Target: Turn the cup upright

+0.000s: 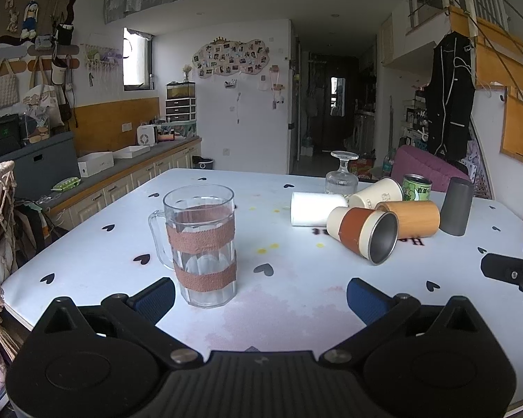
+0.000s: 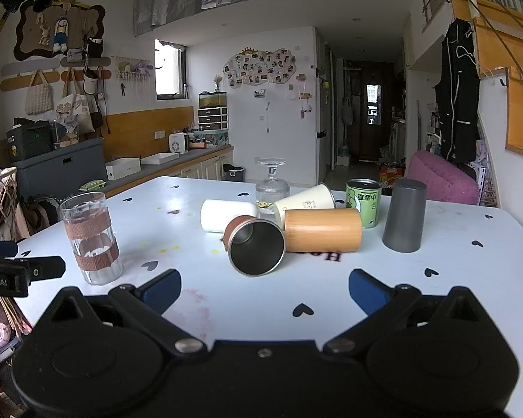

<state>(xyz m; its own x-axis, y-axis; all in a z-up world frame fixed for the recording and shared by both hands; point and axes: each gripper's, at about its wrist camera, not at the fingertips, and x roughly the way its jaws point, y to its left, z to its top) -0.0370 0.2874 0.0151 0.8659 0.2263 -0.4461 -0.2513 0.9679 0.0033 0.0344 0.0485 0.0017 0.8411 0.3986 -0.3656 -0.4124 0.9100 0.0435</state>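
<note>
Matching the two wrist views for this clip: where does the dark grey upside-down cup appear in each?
Left wrist: dark grey cup stands far right, at the right end of the cup cluster.
Right wrist: dark grey cup stands right of centre, mouth down.
Shared landmark: the green can stands just left of it in both views, behind the lying bamboo cup.

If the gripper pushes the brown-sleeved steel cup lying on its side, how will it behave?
The brown-sleeved steel cup would probably roll in a curve, since its mouth is wider than its base. It looks light and rigid. The bamboo cup lying beside it may block it.
</note>
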